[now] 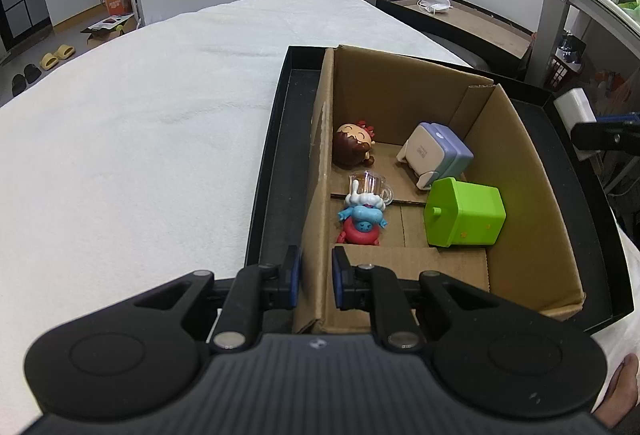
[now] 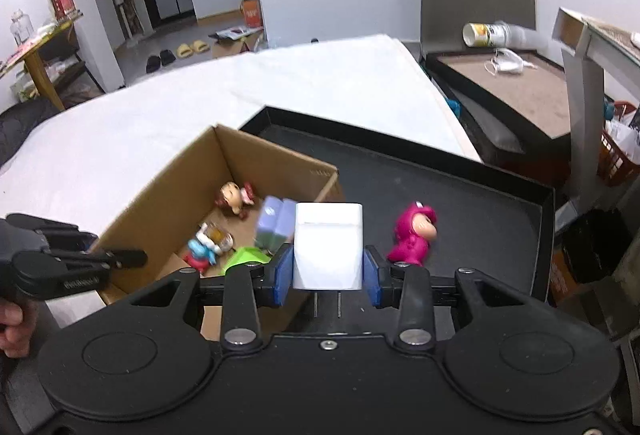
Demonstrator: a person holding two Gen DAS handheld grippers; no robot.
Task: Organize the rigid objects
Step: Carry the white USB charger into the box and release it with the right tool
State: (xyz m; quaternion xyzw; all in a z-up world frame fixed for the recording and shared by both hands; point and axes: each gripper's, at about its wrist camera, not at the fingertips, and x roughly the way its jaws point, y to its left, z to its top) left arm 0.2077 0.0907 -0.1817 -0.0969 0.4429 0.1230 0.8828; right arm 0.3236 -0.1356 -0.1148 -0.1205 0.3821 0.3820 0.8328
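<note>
My left gripper (image 1: 316, 275) is shut on the near left wall of the cardboard box (image 1: 320, 163), which stands in a black tray (image 1: 268, 171). Inside the box lie a brown-haired doll (image 1: 354, 149), a clear small jug (image 1: 370, 187), a blue and red figure (image 1: 362, 223), a lilac and white device (image 1: 436, 155) and a green cube-shaped toy (image 1: 464, 213). My right gripper (image 2: 327, 271) is shut on a white block (image 2: 328, 245), held above the tray (image 2: 460, 203) beside the box (image 2: 276, 159). A pink figure (image 2: 414, 233) lies on the tray floor.
The tray rests on a white cloth-covered table (image 1: 140, 123). The right gripper's tip (image 1: 592, 133) with the white block shows at the left wrist view's right edge. A dark side table (image 2: 520, 83) with a mask and a toppled bottle (image 2: 496, 33) stands beyond.
</note>
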